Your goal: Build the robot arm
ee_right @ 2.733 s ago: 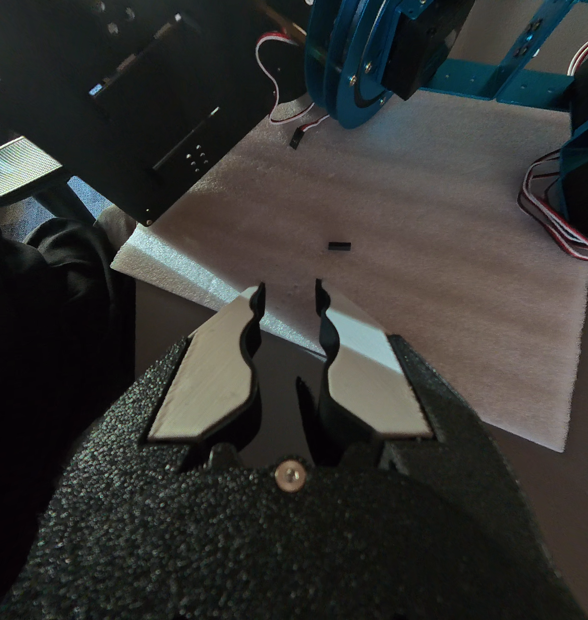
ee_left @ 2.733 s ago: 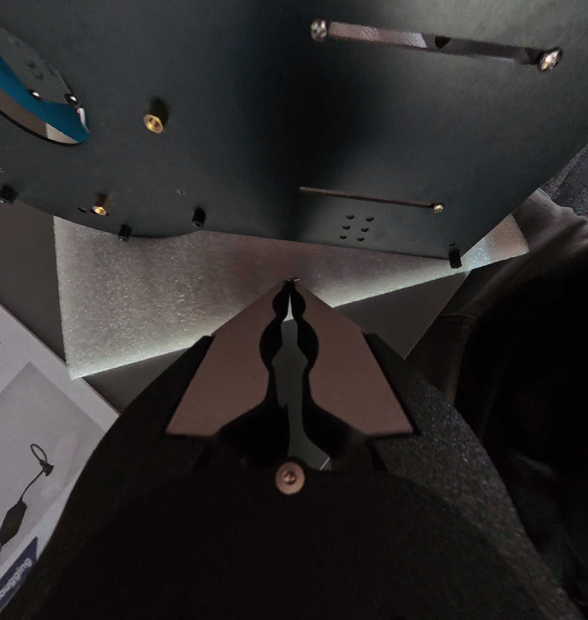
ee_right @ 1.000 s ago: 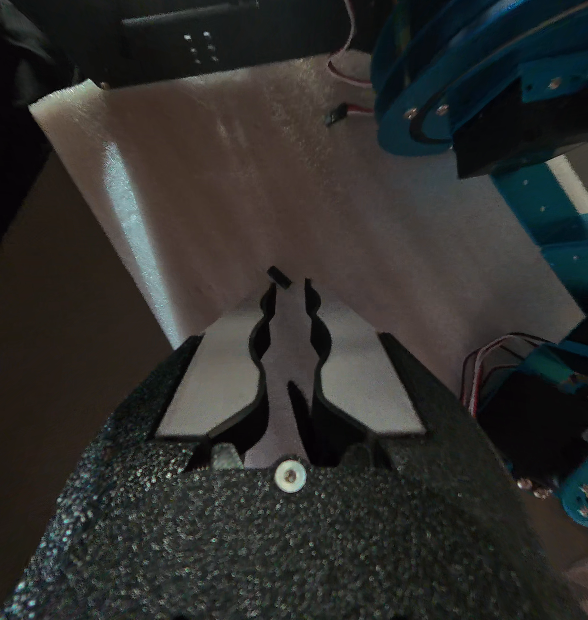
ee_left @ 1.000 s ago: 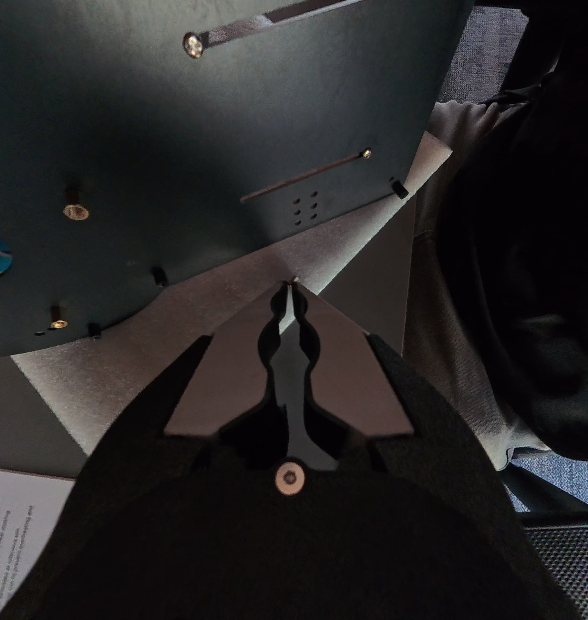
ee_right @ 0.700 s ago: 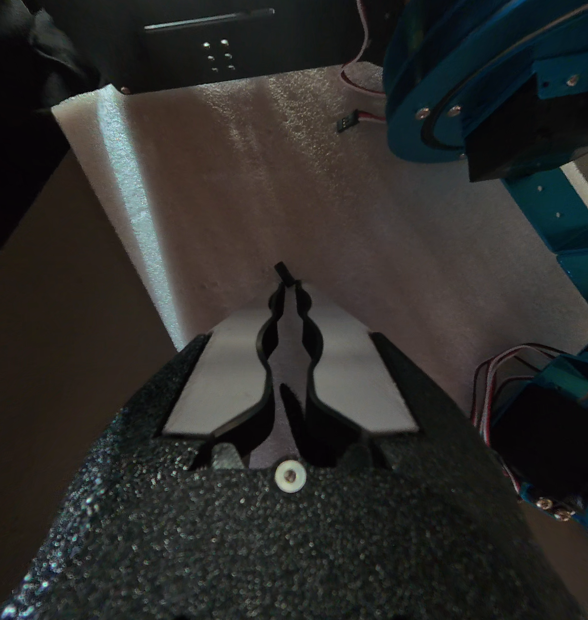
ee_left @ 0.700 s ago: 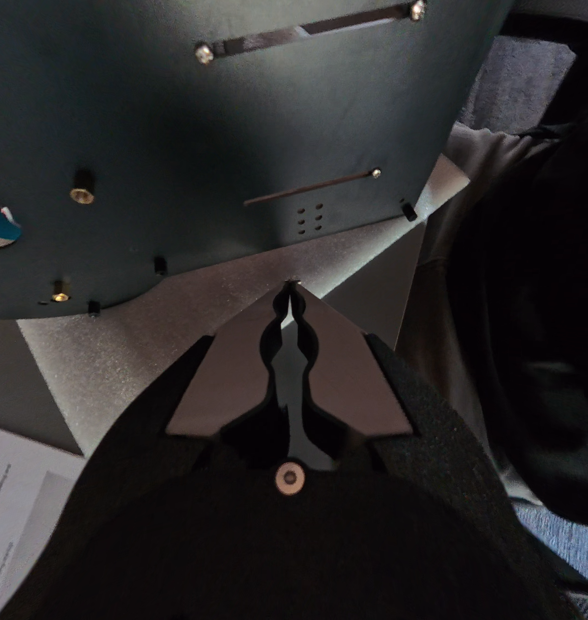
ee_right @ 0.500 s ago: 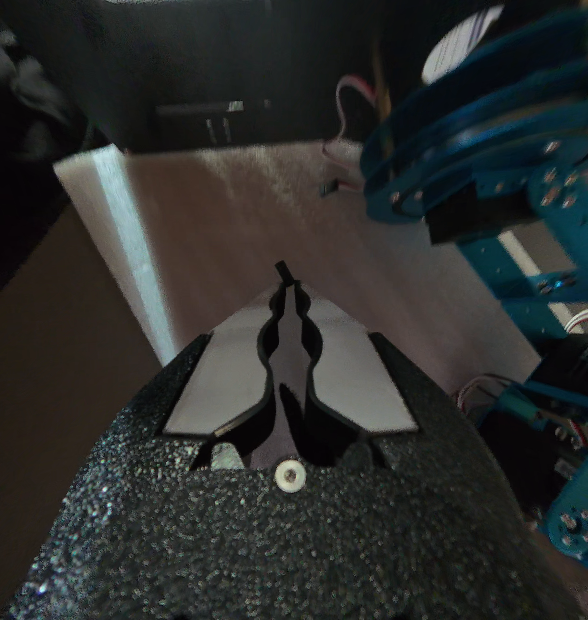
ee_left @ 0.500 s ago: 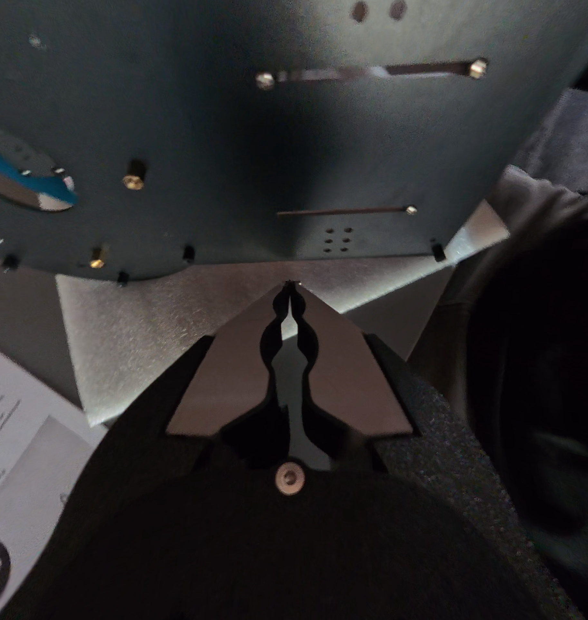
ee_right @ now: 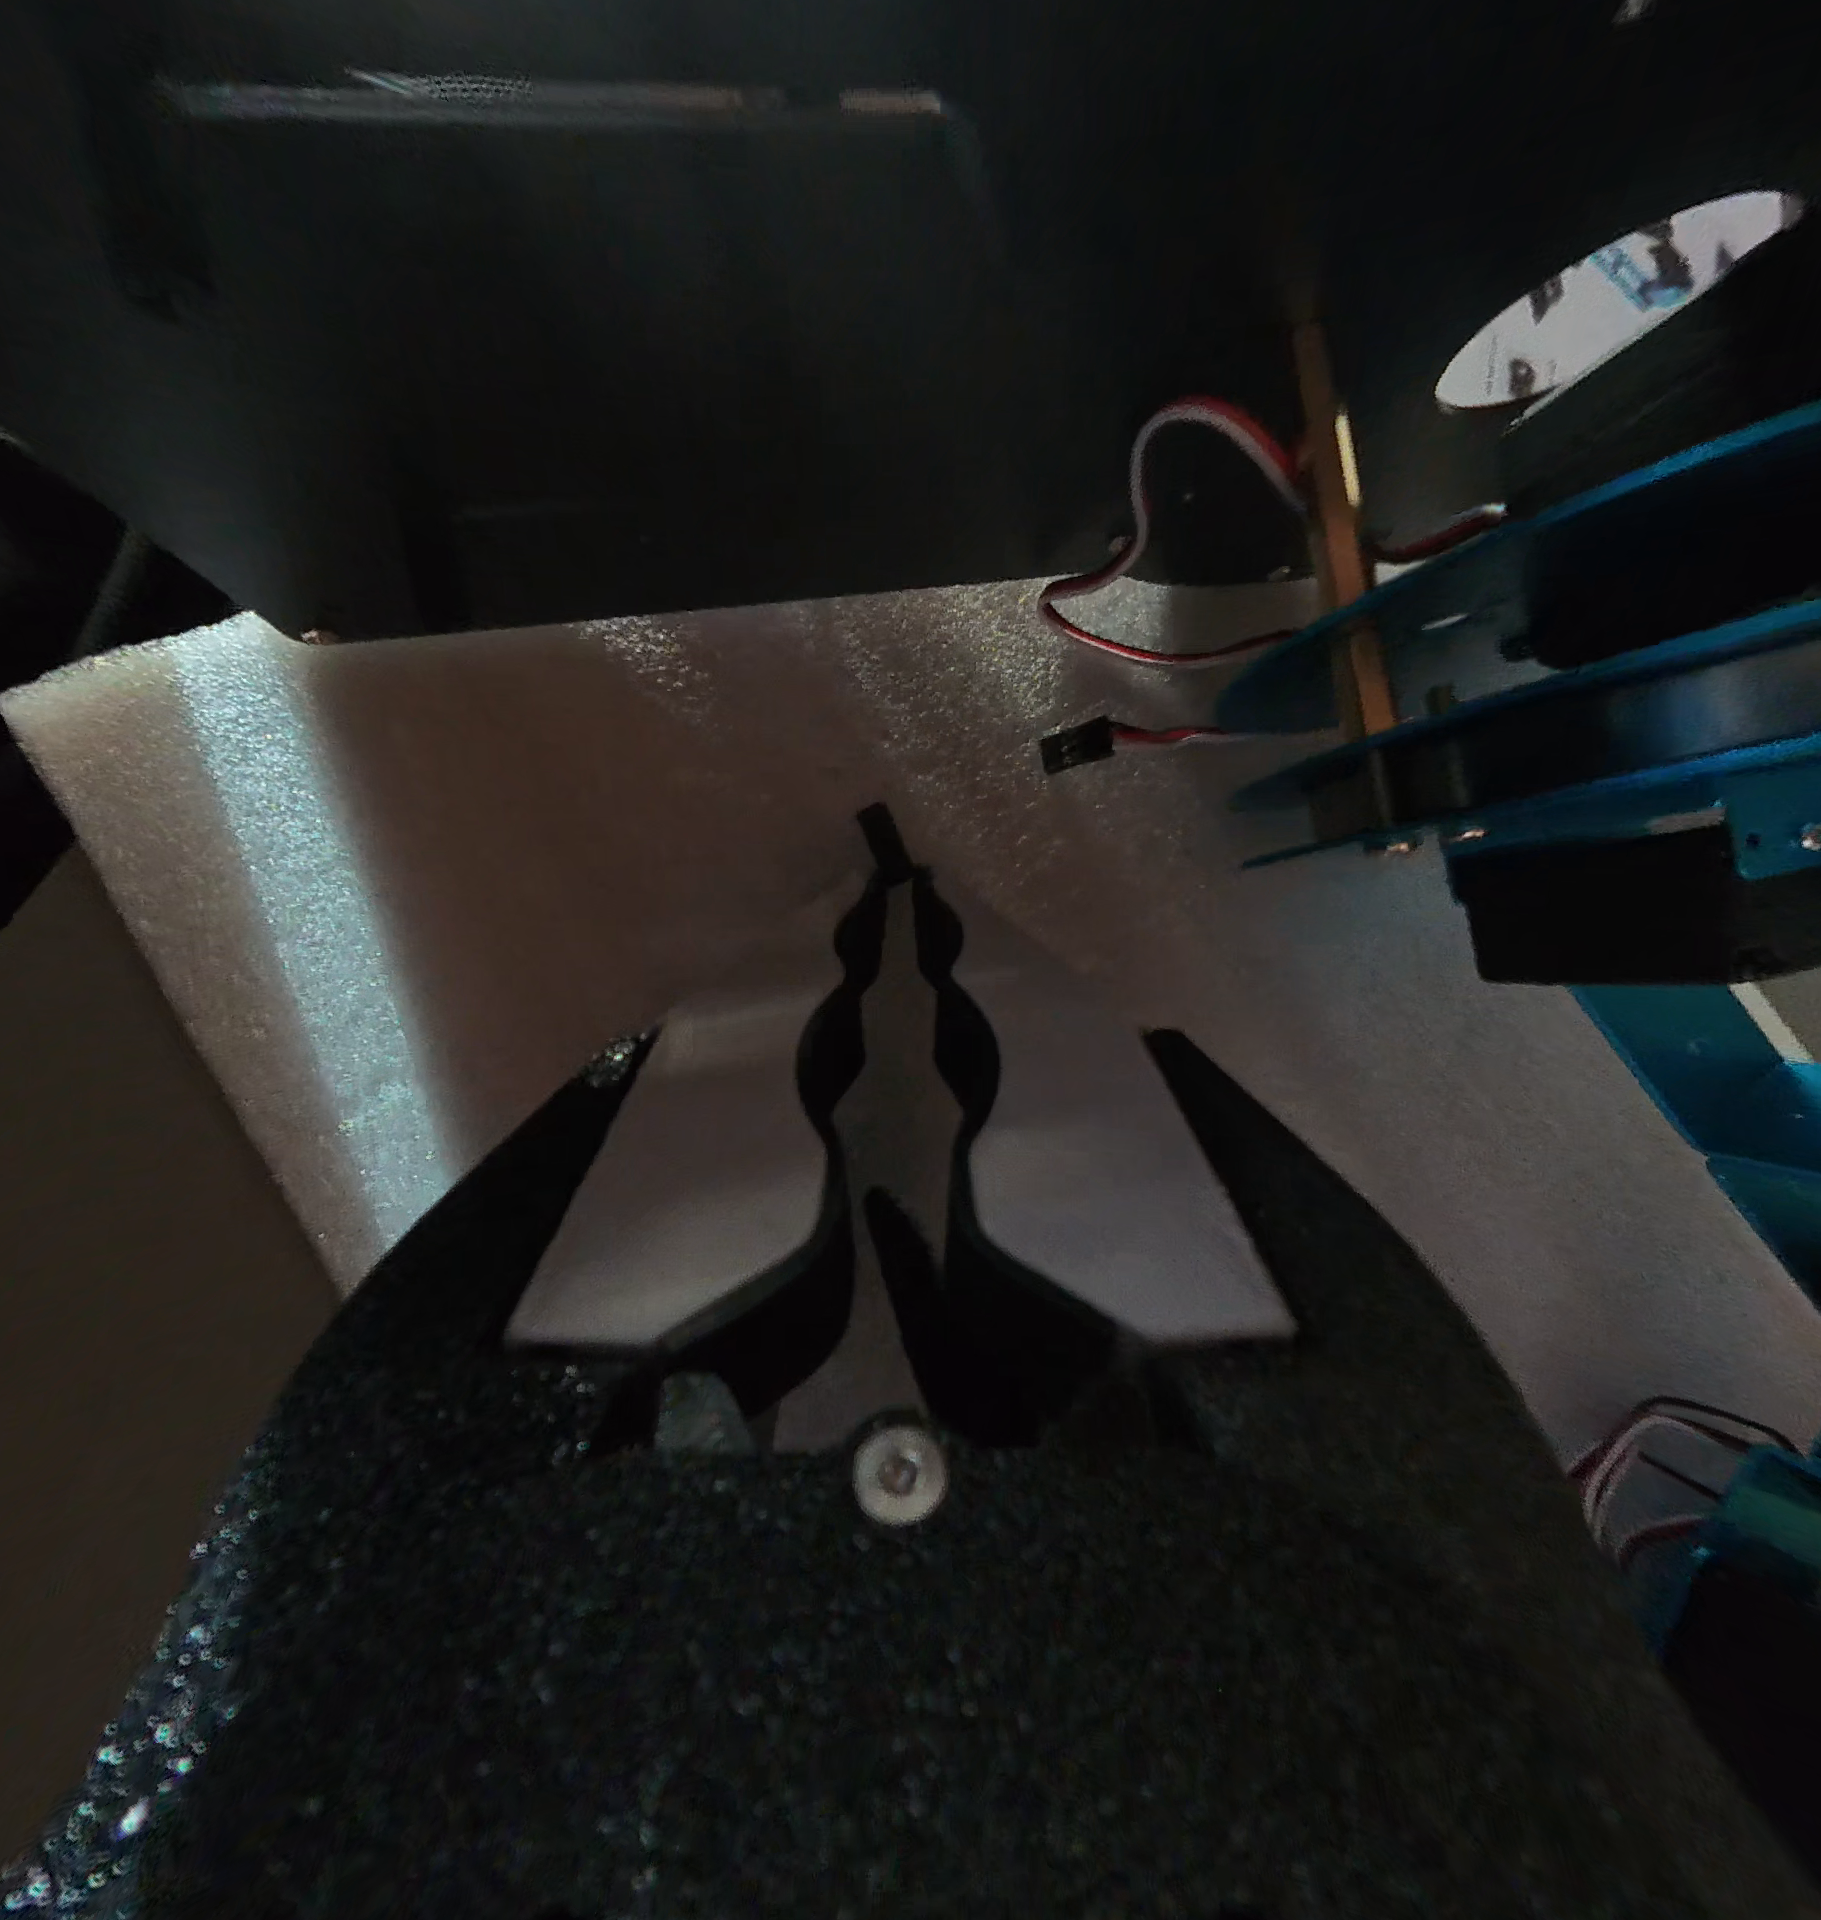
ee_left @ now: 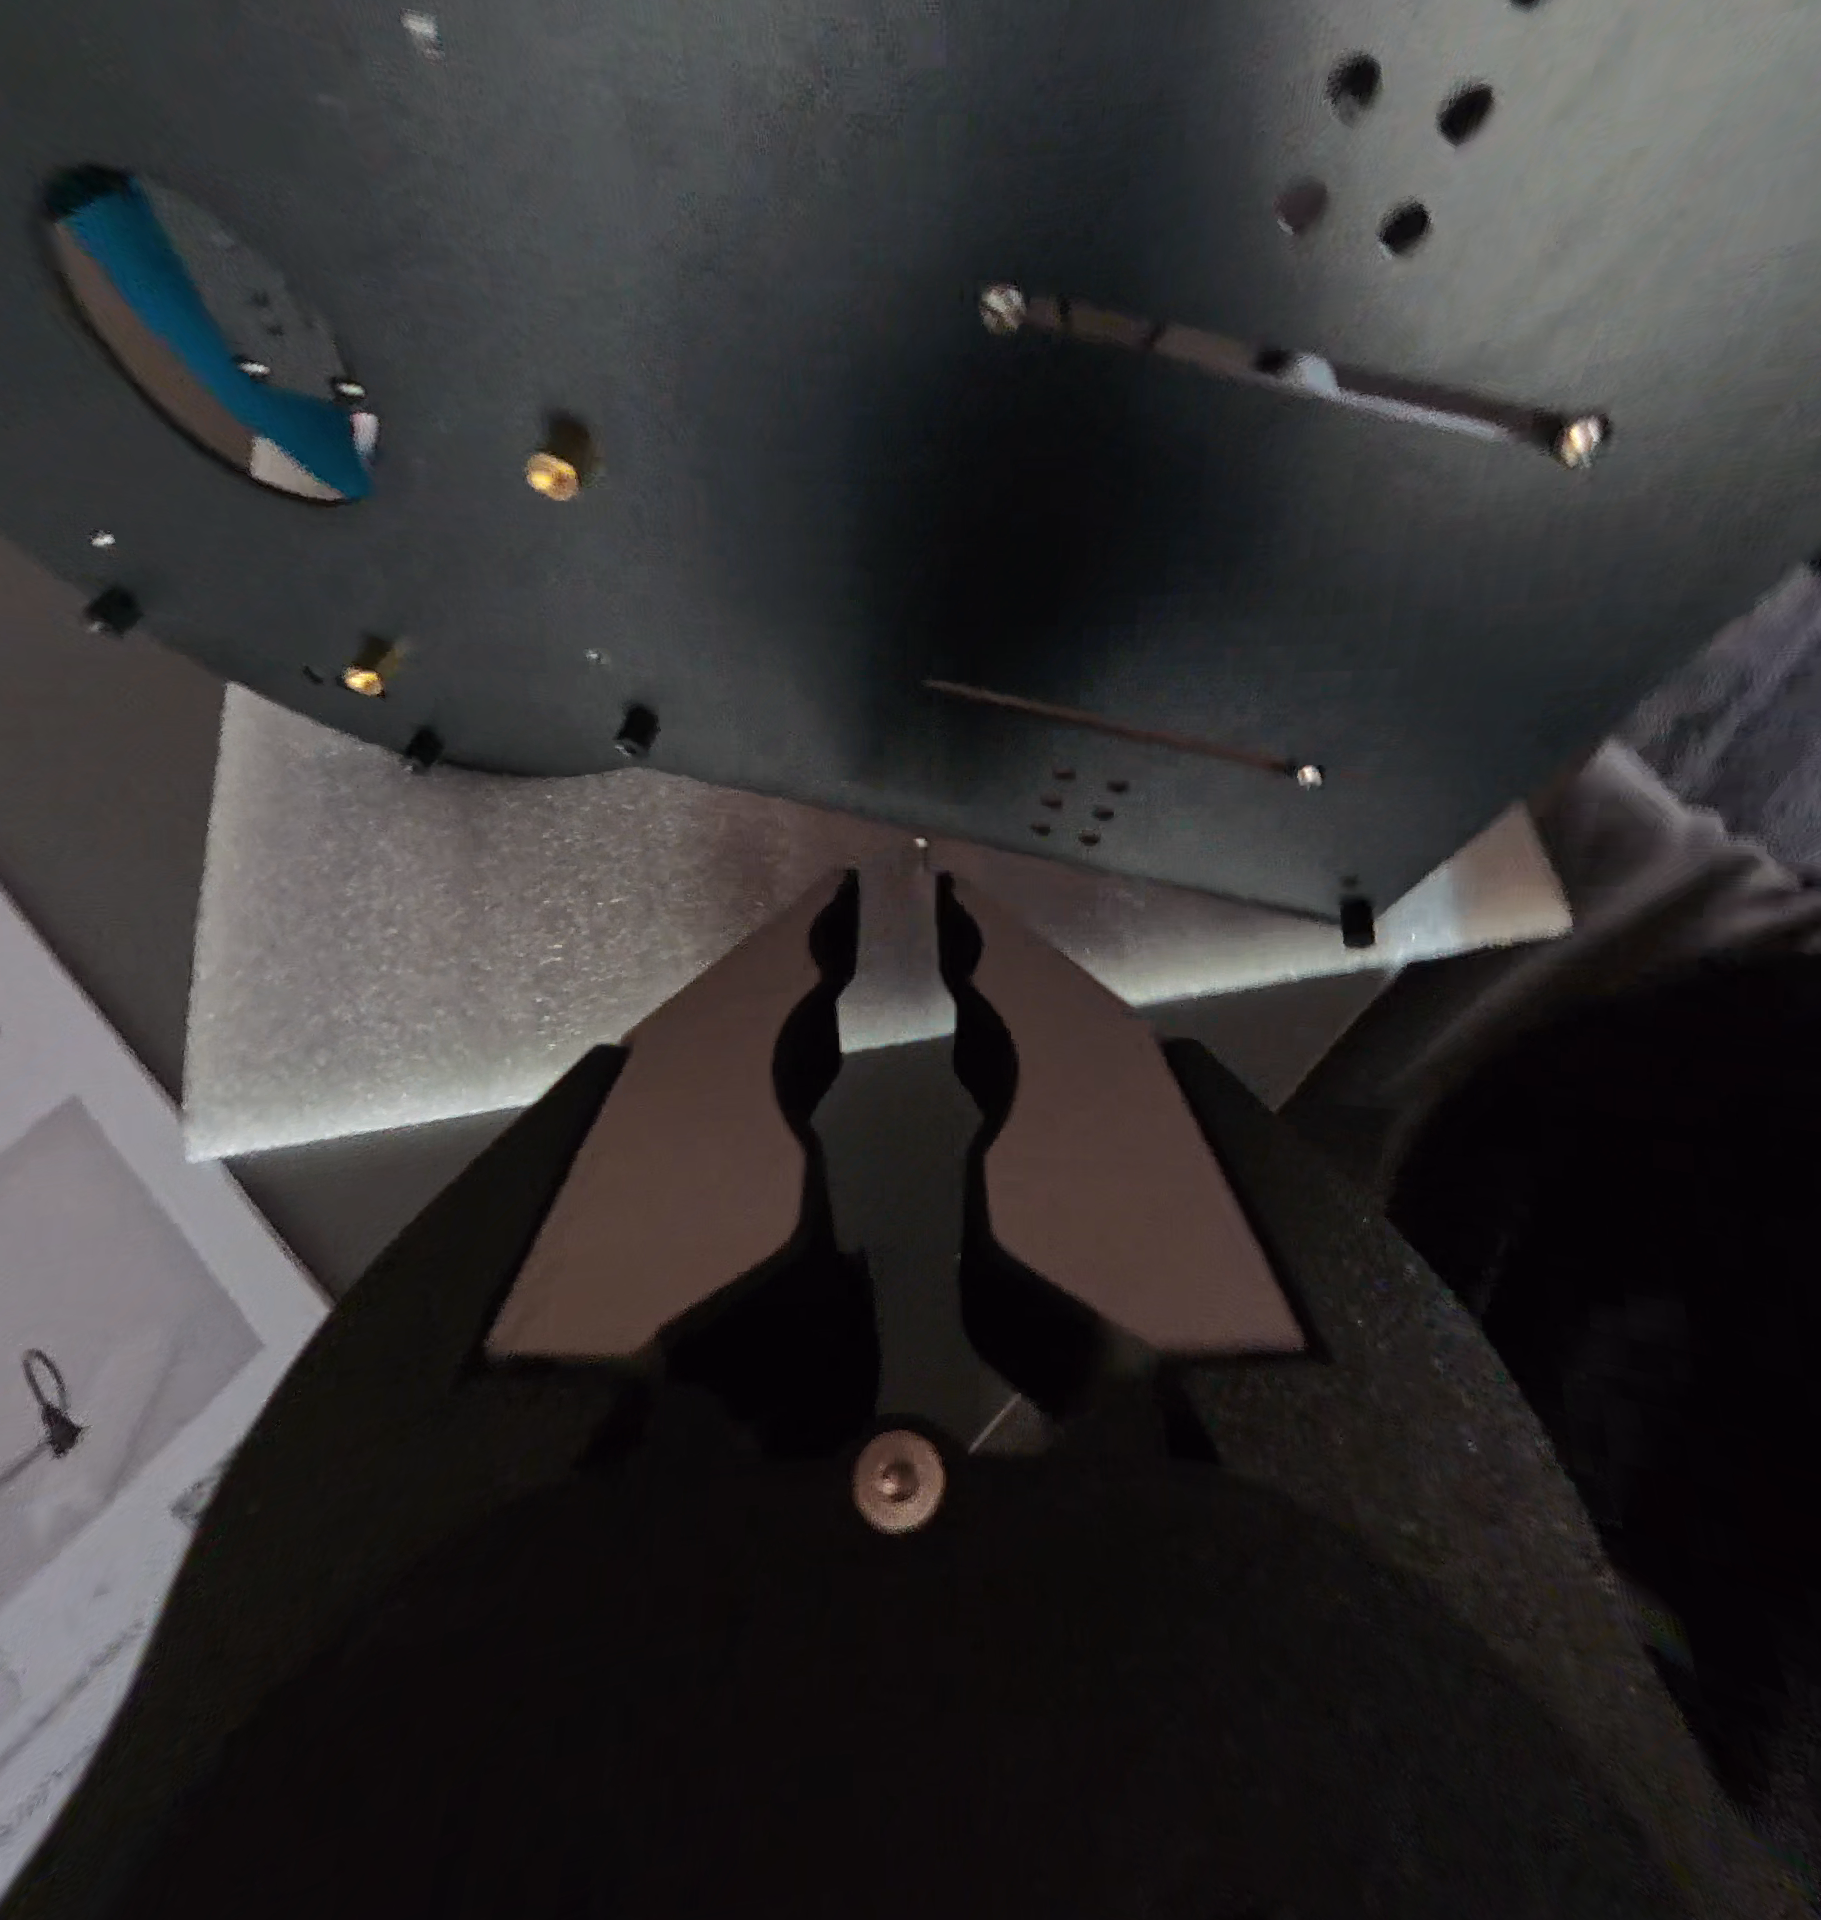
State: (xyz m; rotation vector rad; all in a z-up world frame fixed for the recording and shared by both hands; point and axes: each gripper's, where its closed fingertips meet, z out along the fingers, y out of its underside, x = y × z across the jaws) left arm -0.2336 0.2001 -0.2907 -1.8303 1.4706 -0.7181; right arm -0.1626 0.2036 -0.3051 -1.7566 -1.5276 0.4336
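Note:
A large black plate [ee_left: 885,364] with slots, holes and brass standoffs [ee_left: 553,476] is held tilted over a white foam sheet [ee_left: 418,935]. My left gripper [ee_left: 893,883] is open by a narrow gap, just below the plate's lower edge. A tiny silvery screw [ee_left: 919,844] shows just beyond its tips, at that edge. My right gripper [ee_right: 895,883] is shut on a small black spacer [ee_right: 875,831], which sticks out past the tips above the foam sheet [ee_right: 470,831]. The black plate [ee_right: 573,312] looms dark just beyond it.
A blue metal robot arm base [ee_right: 1612,727] stands on the foam at the right, with red-white-black servo wires and a loose black connector [ee_right: 1067,748]. A printed paper sheet [ee_left: 54,1247] lies at the left. A person's dark clothing [ee_left: 1664,1299] fills the right. The left gripper's tips are roughly 8 centimeters from the right gripper's.
My right gripper closed on the black spacer, lifted it off the foam and moved toward the black plate. My left gripper, shut on the tiny screw before, has now opened.

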